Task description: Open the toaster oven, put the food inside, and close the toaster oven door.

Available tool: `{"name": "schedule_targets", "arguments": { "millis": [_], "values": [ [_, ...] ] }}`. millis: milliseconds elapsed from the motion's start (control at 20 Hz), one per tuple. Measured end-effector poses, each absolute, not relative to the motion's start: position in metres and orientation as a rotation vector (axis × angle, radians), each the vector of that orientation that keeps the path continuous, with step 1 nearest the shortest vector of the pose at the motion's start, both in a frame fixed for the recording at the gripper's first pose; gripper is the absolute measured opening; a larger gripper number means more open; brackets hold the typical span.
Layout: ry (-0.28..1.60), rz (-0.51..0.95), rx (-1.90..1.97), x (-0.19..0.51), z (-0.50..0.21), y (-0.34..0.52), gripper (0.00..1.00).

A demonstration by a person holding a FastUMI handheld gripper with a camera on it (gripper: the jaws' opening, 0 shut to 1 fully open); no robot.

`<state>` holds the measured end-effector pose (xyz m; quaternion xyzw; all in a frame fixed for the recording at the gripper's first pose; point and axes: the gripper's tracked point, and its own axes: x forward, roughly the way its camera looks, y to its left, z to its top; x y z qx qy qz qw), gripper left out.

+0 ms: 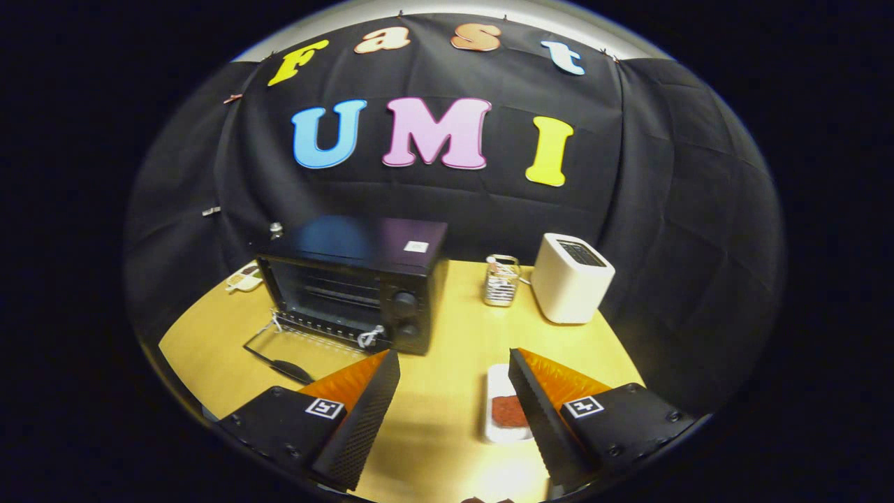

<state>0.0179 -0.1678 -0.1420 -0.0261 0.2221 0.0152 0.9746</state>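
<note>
A black toaster oven (360, 283) stands on the wooden table beyond my left finger. Its glass door (297, 349) hangs open, folded down flat toward me, with the dark handle at its front edge. The cavity behind it looks dark, with a wire rack inside. A white oblong plate (499, 409) with a reddish-brown patty (508, 411) lies just inside my right finger, partly hidden by it. My gripper (454, 360) is open, fingers wide apart, nothing between them but bare tabletop.
A white pop-up toaster (573, 278) stands at the back right. Beside it is a clear glass jar (501, 281). A small dish (244, 278) sits behind the oven's left side. The table (433, 419) edge curves close on the left.
</note>
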Motion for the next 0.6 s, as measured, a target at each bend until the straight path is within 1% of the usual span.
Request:
{"name": "schedule_targets", "arguments": {
  "millis": [150, 300, 500, 600],
  "values": [
    [0.512, 0.025, -0.007, 0.023, -0.165, -0.225, 0.98],
    [0.596, 0.045, 0.068, 0.027, -0.197, -0.263, 0.98],
    [0.722, 0.083, 0.21, 0.035, -0.244, -0.282, 0.99],
    [0.786, 0.071, 0.304, 0.037, -0.265, -0.286, 0.97]
  ]
}}
